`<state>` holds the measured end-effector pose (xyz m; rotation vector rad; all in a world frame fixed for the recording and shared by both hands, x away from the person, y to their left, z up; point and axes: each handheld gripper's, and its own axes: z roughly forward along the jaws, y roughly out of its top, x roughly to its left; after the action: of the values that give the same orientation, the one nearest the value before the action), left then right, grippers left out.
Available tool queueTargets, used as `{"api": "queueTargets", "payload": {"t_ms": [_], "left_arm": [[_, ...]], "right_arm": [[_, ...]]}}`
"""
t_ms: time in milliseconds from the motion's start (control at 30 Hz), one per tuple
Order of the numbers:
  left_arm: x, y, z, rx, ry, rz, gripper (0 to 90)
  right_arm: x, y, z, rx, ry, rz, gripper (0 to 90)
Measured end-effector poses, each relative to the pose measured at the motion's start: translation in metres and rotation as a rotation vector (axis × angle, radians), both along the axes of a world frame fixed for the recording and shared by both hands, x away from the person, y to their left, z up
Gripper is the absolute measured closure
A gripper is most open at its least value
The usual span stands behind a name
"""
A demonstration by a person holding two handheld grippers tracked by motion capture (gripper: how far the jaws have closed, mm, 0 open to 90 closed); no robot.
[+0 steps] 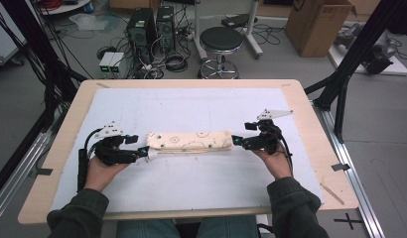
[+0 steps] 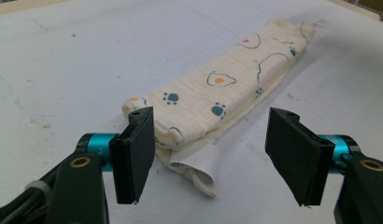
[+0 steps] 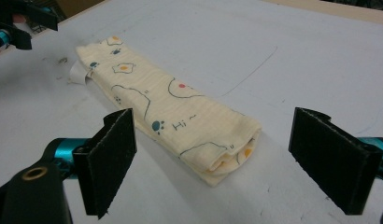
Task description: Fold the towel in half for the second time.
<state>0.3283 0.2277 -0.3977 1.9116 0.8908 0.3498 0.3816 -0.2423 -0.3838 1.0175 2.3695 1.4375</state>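
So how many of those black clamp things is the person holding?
2: the left gripper sits at the folded cloth's left end, the right gripper at its right end, both open.

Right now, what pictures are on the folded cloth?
Fried eggs and blue paw prints on cream cloth, clearest in left gripper view.

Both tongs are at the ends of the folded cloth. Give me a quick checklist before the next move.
1. Left tongs open, jaws clear of the cloth: ok.
2. Right tongs open, nothing between the jaws: ok.
3. Folded cloth lying flat on the white mat, lengthwise between the tongs: ok.
4. Fold holding at the right end: ok, layers stacked evenly.
5. Left end tidy: not ok, the white label and a loose layer stick out.
6. Underside layers even: cannot tell.
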Motion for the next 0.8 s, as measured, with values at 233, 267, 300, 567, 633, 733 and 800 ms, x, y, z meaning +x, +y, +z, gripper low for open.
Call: {"api": "queueTargets", "payload": {"t_ms": [233,267,300,567,633,733,800], "left_arm": [[-0.008,0.002,0.001,0.0,-0.008,-0.004,32.4],[-0.009,0.002,0.001,-0.002,-0.01,-0.003,32.3],[-0.01,0.002,0.001,-0.004,-0.012,-0.003,32.4],[-0.018,0.006,0.0,-0.001,-0.009,0.001,31.7],[-0.021,0.006,0.0,-0.002,-0.012,-0.002,31.7],[-0.024,0.007,0.0,-0.002,-0.015,0.001,31.6],[-0.025,0.007,0.0,-0.001,-0.013,0.0,31.5]], "right_arm": [[-0.007,0.001,0.0,-0.007,-0.014,0.01,13.8],[-0.008,0.001,-0.001,-0.009,-0.008,0.007,13.8],[-0.009,0.001,-0.001,-0.008,-0.009,0.008,13.8],[-0.017,-0.006,-0.004,-0.01,-0.014,0.003,13.7],[-0.019,-0.008,-0.005,-0.014,-0.015,-0.001,13.7],[-0.022,-0.01,-0.007,-0.013,-0.019,-0.004,13.5],[-0.023,-0.012,-0.008,-0.015,-0.018,-0.007,13.4]]}}
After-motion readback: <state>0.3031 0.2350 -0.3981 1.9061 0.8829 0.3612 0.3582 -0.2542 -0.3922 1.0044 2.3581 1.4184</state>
